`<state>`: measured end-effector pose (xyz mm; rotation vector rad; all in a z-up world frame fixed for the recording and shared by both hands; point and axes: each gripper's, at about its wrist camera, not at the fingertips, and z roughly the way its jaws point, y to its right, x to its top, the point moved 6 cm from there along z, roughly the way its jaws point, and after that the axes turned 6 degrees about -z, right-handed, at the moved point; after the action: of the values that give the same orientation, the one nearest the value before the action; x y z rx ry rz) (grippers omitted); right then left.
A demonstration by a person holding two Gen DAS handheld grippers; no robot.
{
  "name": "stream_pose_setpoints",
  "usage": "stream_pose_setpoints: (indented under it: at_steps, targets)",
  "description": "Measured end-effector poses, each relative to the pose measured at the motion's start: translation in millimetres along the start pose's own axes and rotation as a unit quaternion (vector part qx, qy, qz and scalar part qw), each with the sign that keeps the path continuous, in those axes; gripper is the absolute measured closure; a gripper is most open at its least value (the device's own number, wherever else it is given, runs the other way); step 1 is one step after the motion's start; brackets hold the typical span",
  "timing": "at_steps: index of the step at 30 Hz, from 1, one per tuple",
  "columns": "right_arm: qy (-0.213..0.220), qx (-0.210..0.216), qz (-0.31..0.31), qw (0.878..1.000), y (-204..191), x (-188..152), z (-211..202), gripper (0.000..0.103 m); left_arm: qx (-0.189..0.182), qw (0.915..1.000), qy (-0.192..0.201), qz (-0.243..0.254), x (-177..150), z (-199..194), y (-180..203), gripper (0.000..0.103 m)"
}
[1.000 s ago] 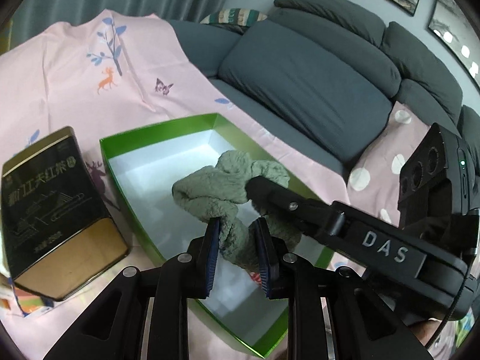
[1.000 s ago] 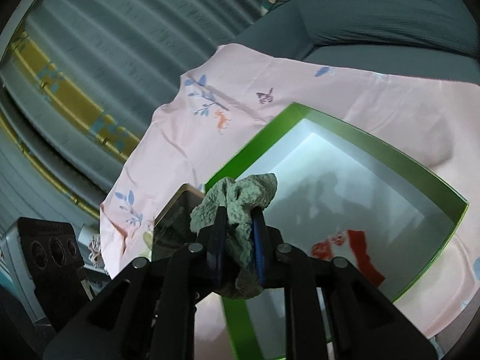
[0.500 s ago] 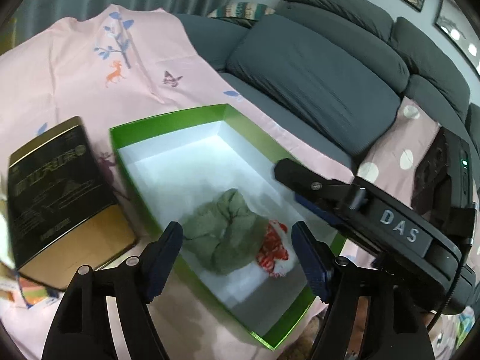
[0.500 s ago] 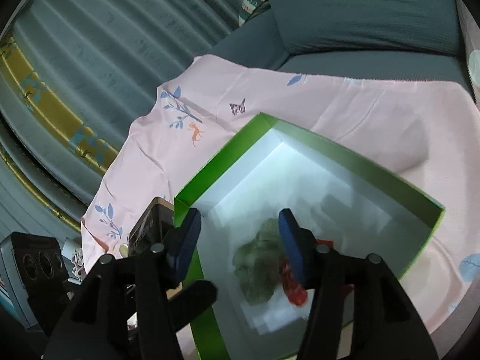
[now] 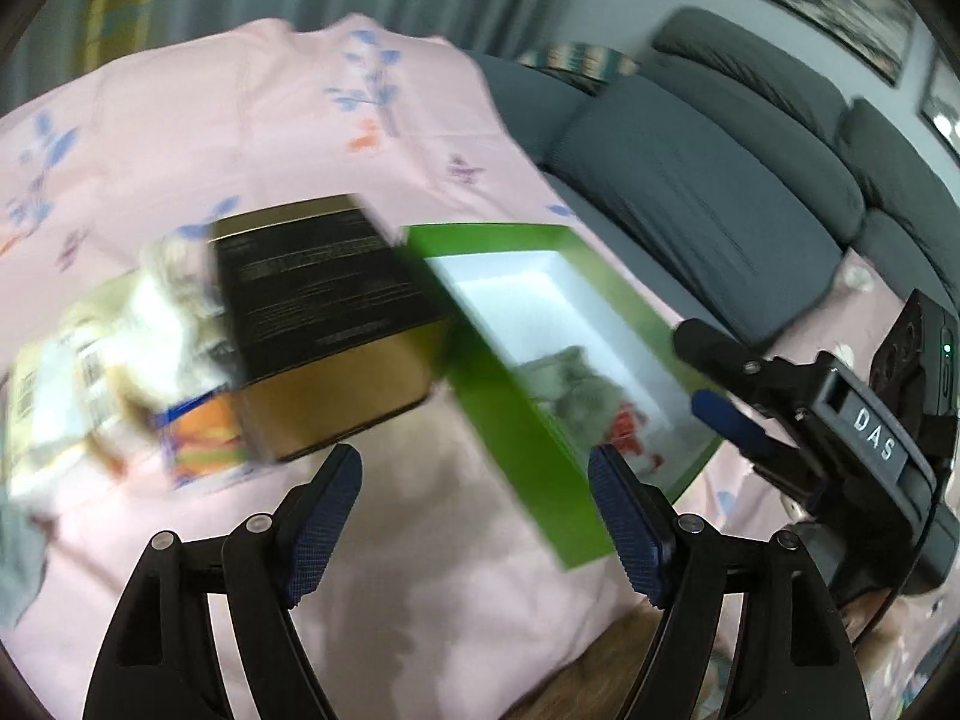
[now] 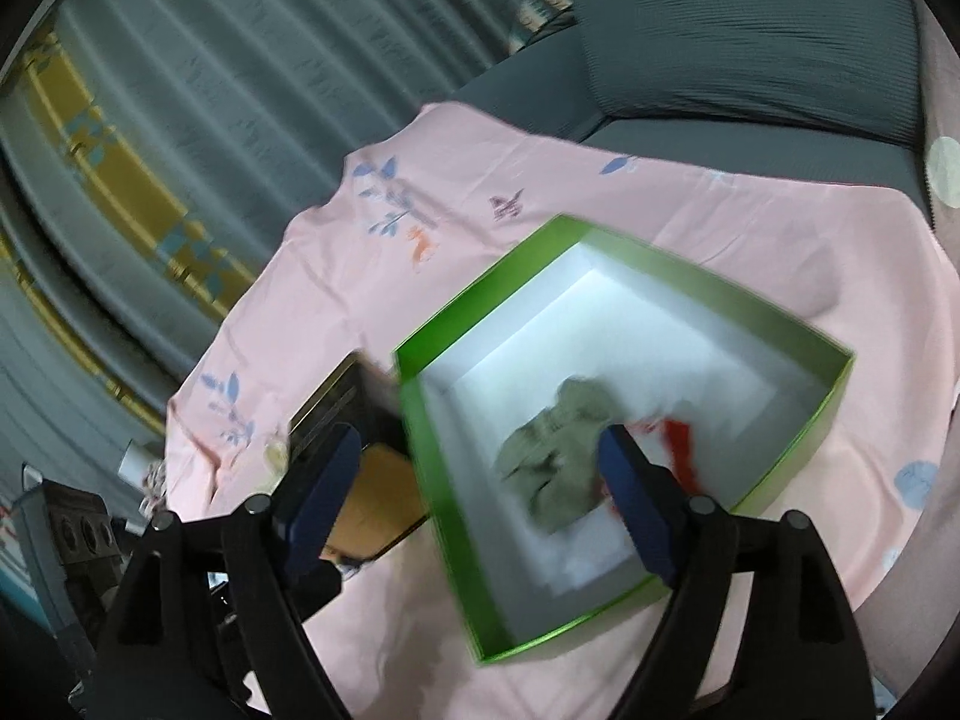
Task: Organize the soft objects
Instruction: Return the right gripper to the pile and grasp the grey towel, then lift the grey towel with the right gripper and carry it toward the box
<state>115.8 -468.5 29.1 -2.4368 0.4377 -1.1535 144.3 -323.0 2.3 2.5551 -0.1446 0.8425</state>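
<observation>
A grey-green fluffy cloth (image 6: 555,450) lies inside the green box (image 6: 444,528) with a white inside, next to a red item (image 6: 681,450). The cloth (image 5: 570,381) and the box (image 5: 510,420) also show in the left wrist view. My left gripper (image 5: 474,516) is open and empty, above the pink sheet near the box's left wall. My right gripper (image 6: 480,498) is open and empty, above the box's near left wall; it also shows in the left wrist view (image 5: 720,378).
A black and gold tin (image 5: 324,324) stands left of the box on the pink sheet (image 5: 240,120). Blurred packets and a pale fluffy thing (image 5: 120,360) lie left of the tin. A dark grey sofa (image 5: 720,192) is behind. Curtains (image 6: 180,120) hang at the far left.
Both grippers let go of the grey-green cloth, which now lies in the box. Both have opened wide and pulled back; the left one has swung left, toward the tin.
</observation>
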Motion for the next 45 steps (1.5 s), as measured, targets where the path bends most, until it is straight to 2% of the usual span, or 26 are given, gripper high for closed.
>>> stream_pose_setpoints:
  at_steps: [4,8,12,15,20,23,27,31,35,39,41,42,43,44,45]
  targets:
    - [-0.025,0.029,-0.034,0.999,-33,-16,9,0.013,0.049,0.9966,0.028,-0.060,-13,-35,-60,0.025]
    - [-0.061,0.063,-0.075,0.993,-77,-36,26,0.013,0.133,0.9822,0.046,-0.124,-39,-71,-135,0.025]
    - [-0.112,0.122,-0.113,0.980,-134,-67,47,0.013,0.166,0.9648,0.054,-0.197,-67,-101,-200,0.025]
    - [-0.145,0.145,-0.140,0.969,-170,-90,61,0.012,0.194,0.9489,0.066,-0.240,-85,-124,-241,0.025]
    - [-0.212,0.179,-0.167,0.946,-229,-137,91,0.012,0.209,0.9311,0.081,-0.288,-110,-149,-279,0.025]
    - [-0.253,0.197,-0.175,0.931,-265,-166,110,0.012,0.212,0.9252,0.083,-0.304,-120,-154,-293,0.025]
    - [-0.288,0.185,-0.197,0.919,-306,-196,139,0.012,0.217,0.9170,0.082,-0.325,-131,-159,-310,0.025]
    - [-0.313,0.163,-0.220,0.909,-337,-220,165,0.012,0.208,0.9127,0.087,-0.341,-137,-168,-324,0.025]
    - [-0.317,0.132,-0.240,0.908,-354,-239,187,0.012,0.210,0.9088,0.086,-0.350,-142,-172,-335,0.025]
    - [-0.335,0.097,-0.269,0.898,-359,-262,214,0.013,0.203,0.9062,0.083,-0.362,-146,-173,-343,0.025]
    - [-0.328,0.080,-0.286,0.897,-355,-267,222,0.024,0.202,0.9055,0.082,-0.364,-148,-174,-345,0.025]
    - [-0.313,0.071,-0.298,0.899,-353,-266,223,0.037,0.203,0.9052,0.082,-0.364,-149,-174,-346,0.025]
    - [-0.293,0.060,-0.316,0.901,-352,-263,223,0.055,0.203,0.9049,0.081,-0.365,-149,-174,-346,0.025]
    - [-0.283,0.054,-0.327,0.900,-350,-261,222,0.065,0.203,0.9048,0.080,-0.366,-149,-173,-346,0.025]
    - [-0.283,0.056,-0.328,0.899,-348,-260,222,0.081,0.201,0.9052,0.079,-0.366,-150,-173,-346,0.025]
